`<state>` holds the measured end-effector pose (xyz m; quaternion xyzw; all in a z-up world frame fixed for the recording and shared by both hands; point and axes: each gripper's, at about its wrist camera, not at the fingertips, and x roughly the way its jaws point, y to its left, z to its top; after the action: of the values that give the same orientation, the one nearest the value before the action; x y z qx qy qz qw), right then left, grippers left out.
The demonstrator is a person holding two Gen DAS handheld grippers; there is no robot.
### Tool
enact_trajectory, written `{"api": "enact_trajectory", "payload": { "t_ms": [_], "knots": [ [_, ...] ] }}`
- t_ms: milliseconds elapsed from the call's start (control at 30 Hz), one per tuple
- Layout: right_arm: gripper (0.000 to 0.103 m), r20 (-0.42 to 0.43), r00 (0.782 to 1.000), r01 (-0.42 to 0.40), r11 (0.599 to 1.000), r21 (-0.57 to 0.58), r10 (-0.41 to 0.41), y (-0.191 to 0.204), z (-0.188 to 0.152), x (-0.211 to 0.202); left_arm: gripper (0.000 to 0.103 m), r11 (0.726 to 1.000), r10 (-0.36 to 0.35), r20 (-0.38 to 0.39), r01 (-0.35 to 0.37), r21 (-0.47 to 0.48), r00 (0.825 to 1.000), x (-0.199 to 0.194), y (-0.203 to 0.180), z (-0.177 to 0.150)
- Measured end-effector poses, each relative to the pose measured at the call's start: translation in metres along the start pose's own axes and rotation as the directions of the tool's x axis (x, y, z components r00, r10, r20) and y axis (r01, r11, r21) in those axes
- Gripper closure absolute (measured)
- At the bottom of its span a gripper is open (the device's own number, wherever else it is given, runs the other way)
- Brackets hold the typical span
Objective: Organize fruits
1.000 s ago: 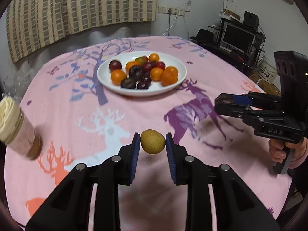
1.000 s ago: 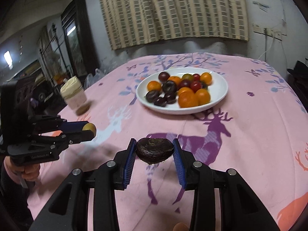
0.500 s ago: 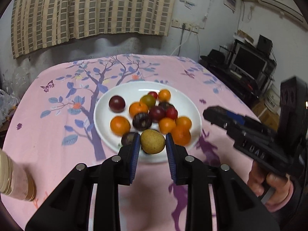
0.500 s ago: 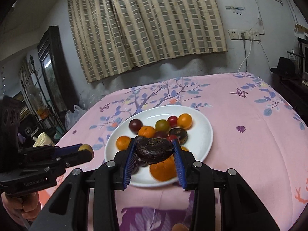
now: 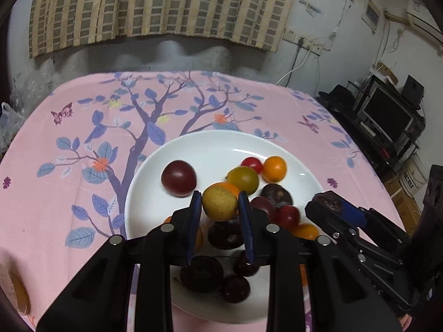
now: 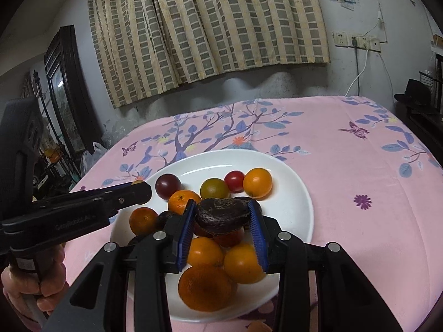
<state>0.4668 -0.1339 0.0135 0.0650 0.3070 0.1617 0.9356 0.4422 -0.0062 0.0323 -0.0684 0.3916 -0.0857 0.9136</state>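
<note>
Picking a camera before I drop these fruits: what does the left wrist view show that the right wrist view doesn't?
Left wrist only: the left gripper clamping the yellow fruit, and the computer monitor off to the right. Right wrist only: the right gripper clamping the dark wrinkled fruit head-on, and the person's hand on the left handle. Both: the white plate of mixed fruit on the pink tablecloth.

Both tools angled downward, left tool and right tool each clamped.
</note>
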Motion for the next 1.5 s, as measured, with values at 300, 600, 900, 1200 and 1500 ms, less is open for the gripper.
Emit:
{"api": "enact_trajectory", "payload": {
  "t_ms": [300,600,900,1200,1500],
  "knots": [
    [0.064,-0.034,0.999,-0.03,0.999,-0.012,0.029,0.004,0.001,0.008,0.076,0.999,0.05,-0.025,-0.05,0.002,0.998,0.013,0.013,-0.003],
    [0.029,-0.055,0.998,0.007,0.999,-0.032,-0.009,0.008,0.003,-0.008,0.025,0.986,0.148,0.058,-0.152,0.075,0.987,-0.015,-0.005,-0.005],
    [0.004,-0.023,1.0,0.02,0.998,-0.054,-0.022,0.018,-0.014,-0.083,0.005,0.958,0.217,0.16,-0.242,0.155,0.963,-0.108,-0.02,-0.037],
    [0.004,-0.015,1.0,0.0,0.991,-0.137,-0.002,0.026,-0.083,-0.154,0.005,0.95,0.243,0.17,-0.269,0.157,0.955,-0.159,-0.023,-0.123],
    [0.004,-0.092,0.996,0.001,0.982,-0.187,-0.019,0.029,-0.134,-0.176,0.005,0.959,0.248,0.12,-0.261,0.113,0.961,-0.163,-0.014,-0.176]
  ]
}}
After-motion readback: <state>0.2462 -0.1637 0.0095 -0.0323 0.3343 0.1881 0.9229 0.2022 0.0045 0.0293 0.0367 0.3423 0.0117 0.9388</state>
